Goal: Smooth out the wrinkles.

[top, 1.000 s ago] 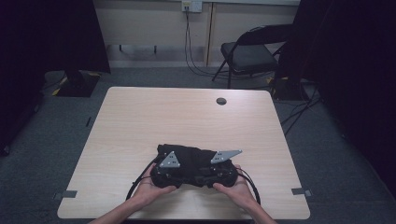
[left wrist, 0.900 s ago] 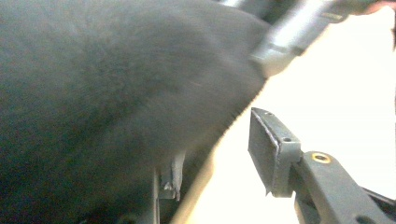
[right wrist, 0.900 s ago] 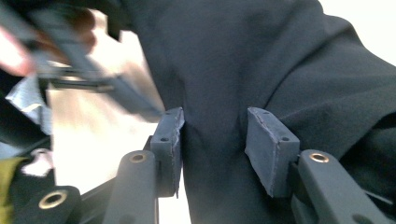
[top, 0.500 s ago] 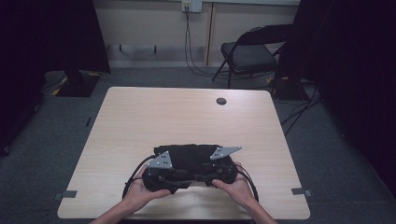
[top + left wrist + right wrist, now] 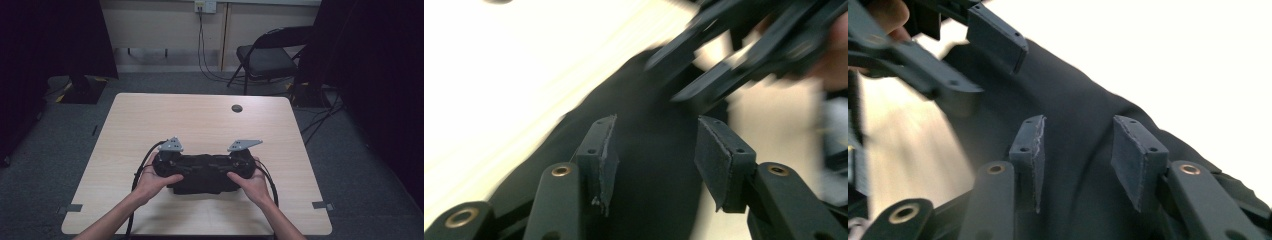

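Both forearms come in from the near edge of the pale wooden table (image 5: 200, 120), angled inward, wrists roughly level, one hand wrapped round the body of each tool. Left gripper (image 5: 172, 162) and right gripper (image 5: 239, 161) point toward each other, tips close together over the crumpled black cloth (image 5: 202, 182), which lies on the near half of the table, centred between the hands. The grey three-cornered plates ride on top of both tools, and black cables (image 5: 142, 165) loop back along the arms. In the left gripper view the left gripper (image 5: 654, 145) has its jaws partly apart, just opened a little further; the black cloth (image 5: 659, 165) sits behind and between the pads, but nothing is pinched: there is a clear gap on both sides. The opposite tool's jaws hang blurred at upper right there. In the right gripper view the right gripper (image 5: 1078, 145) shows about the same mid-width gap, having just narrowed; the cloth (image 5: 1083, 115) lies under and between the pads, no pad pressing it. A small round dark grommet (image 5: 237, 108) sits at the far edge, well apart. A black folding chair (image 5: 265, 55) stands beyond the table.
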Tool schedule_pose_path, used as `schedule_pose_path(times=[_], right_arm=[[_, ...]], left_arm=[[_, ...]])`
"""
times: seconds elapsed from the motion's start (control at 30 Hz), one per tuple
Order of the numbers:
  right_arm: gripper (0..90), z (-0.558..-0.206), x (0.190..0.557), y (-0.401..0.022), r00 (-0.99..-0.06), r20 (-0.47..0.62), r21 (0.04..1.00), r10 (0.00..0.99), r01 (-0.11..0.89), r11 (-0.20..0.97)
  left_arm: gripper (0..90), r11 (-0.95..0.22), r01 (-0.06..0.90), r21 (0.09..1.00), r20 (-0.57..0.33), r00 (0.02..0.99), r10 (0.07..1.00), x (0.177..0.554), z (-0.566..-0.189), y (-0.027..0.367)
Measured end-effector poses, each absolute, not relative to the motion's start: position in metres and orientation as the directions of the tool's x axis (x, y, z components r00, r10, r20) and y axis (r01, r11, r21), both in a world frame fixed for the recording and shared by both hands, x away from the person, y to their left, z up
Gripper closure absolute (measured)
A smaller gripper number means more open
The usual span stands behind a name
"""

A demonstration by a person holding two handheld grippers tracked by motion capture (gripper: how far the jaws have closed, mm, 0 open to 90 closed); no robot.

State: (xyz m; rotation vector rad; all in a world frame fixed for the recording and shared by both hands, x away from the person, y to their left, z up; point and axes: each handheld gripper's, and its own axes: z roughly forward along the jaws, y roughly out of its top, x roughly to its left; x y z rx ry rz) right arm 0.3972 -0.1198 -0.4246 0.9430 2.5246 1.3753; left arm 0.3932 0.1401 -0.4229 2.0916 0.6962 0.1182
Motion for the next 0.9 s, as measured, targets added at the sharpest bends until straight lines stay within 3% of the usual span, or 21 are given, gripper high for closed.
schedule_pose_path(times=[0.1, 0.27, 0.33, 0.4, 0.6, 0.67, 0.8, 0.9], right_arm=[[52.4, -0.440, 0.402, -0.118, -0.790, 0.161, 0.748, 0.592, 0.489, 0.449], [45.0, -0.461, 0.399, -0.134, -0.759, 0.172, 0.740, 0.629, 0.520, 0.426], [37.7, -0.463, 0.397, -0.137, -0.750, 0.132, 0.743, 0.648, 0.507, 0.436], [34.2, -0.466, 0.395, -0.142, -0.746, 0.147, 0.737, 0.650, 0.521, 0.431], [33.3, -0.477, 0.391, -0.153, -0.735, 0.162, 0.754, 0.658, 0.523, 0.398], [32.5, -0.477, 0.392, -0.153, -0.731, 0.162, 0.748, 0.663, 0.529, 0.401], [31.5, -0.483, 0.393, -0.147, -0.727, 0.132, 0.748, 0.674, 0.519, 0.414], [31.6, -0.486, 0.394, -0.146, -0.727, 0.135, 0.748, 0.674, 0.520, 0.412]], left_arm=[[49.6, -0.459, 0.516, 0.723, -0.211, 0.798, 0.564, 0.396, -0.450, 0.155], [42.9, -0.515, 0.479, 0.710, -0.148, 0.818, 0.556, 0.385, -0.452, 0.150], [41.5, -0.537, 0.455, 0.710, -0.118, 0.829, 0.547, 0.383, -0.455, 0.149], [41.4, -0.518, 0.458, 0.723, -0.133, 0.828, 0.545, 0.383, -0.458, 0.151], [38.2, -0.490, 0.466, 0.737, -0.179, 0.833, 0.524, 0.380, -0.456, 0.166], [38.2, -0.481, 0.455, 0.749, -0.150, 0.824, 0.546, 0.378, -0.452, 0.173], [37.0, -0.476, 0.511, 0.716, -0.195, 0.801, 0.567, 0.384, -0.464, 0.179], [34.2, -0.534, 0.463, 0.707, -0.128, 0.826, 0.548, 0.381, -0.471, 0.171]])
